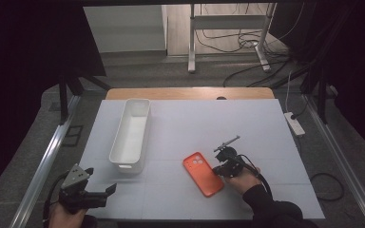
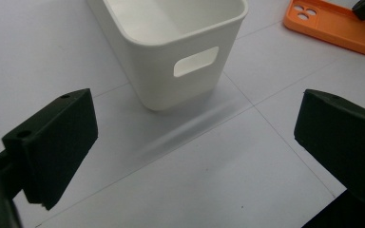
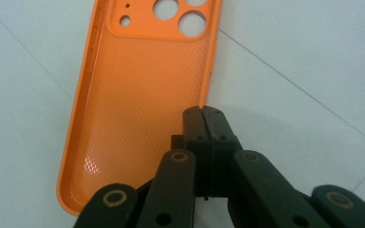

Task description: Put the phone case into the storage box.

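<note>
Orange phone case [image 1: 203,174] lies flat on the white worktop [image 1: 247,123], open side up, near the front edge and right of centre. In the high view its long axis runs diagonally: the camera-cutout end points up-left toward the white bin [image 1: 131,133], the other end down-right toward the person's right hand [image 1: 241,181]. In the right gripper view the cutout end points away from the camera, and the top edge crops the upper holes.

Right gripper [image 1: 227,164] sits at the case's right long edge, around mid-length. Its fingers [image 3: 203,124] are closed all the way, pads pressed together right at the case's side wall. The wall runs in under the tips there, so a pinch on the rim looks likely, but the contact is hidden behind the fingers. The gripper's linkage covers the near end of the case.

Left gripper [image 1: 105,194] hovers at the worktop's front-left corner, well apart from the case. Fingers [image 2: 57,142] are wide open with nothing between them, pointing toward the short end of the bin with its handle slot. That view's frame edges cut off both fingers and crop the case at top right.

The bin stands upright, long axis front to back, left of centre. Its inside looks empty, though the far end is hard to make out. The dark surroundings hide the room edges.
</note>
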Tool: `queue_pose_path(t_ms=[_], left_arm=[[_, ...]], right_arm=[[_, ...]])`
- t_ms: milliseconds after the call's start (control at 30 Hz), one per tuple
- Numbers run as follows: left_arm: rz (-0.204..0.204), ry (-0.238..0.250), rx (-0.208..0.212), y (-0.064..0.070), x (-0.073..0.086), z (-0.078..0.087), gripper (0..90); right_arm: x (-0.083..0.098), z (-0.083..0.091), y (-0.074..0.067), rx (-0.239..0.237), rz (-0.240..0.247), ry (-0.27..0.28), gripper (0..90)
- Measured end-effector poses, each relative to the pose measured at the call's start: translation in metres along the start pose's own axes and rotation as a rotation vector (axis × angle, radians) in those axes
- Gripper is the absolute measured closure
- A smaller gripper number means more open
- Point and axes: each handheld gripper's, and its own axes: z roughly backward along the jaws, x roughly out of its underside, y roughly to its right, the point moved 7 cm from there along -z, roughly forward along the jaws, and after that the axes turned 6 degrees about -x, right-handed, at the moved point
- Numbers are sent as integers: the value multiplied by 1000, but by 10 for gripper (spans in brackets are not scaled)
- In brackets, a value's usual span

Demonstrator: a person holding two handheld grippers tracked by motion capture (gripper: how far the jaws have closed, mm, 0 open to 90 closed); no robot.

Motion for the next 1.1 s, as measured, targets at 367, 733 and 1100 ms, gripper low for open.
queue_pose_path(t_ms=[367,733,1100], left_arm=[[12,-18,-5,-1,0,-2,33],[20,-22,8,-2,0,-3,31],[18,-21,15,-1,0,-3,12]], right_arm=[[-4,7,-2,9,34,51,897],[-9,22,-3,17,57,118,896],[-13,34,-3,19,66,183,896]])
